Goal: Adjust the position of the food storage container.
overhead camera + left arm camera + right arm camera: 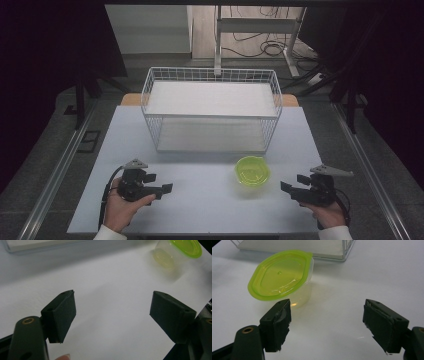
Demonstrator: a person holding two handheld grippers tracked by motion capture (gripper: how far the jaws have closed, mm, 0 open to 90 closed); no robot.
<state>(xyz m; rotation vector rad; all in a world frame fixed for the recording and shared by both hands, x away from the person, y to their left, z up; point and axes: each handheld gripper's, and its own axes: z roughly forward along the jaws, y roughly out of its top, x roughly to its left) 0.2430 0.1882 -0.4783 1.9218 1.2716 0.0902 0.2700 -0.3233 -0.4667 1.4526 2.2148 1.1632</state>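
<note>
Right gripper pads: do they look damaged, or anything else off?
Yes. The right gripper's pads look worn, their facing ragged and peeling at the edges. The tub stands upright, lid on, nothing spilled.

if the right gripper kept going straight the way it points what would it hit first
Probably the lidded green container: it sits just ahead of the open right gripper, though toward one jaw, so it might only clip it.

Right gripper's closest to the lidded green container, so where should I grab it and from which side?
Probably by the clear body just under the lid of the container, coming in low across the table from its right. The green lid overhangs the walls as a rim, so closed jaws would catch beneath it. The right gripper is already open, with the tub upright and nothing crowding it.
</note>
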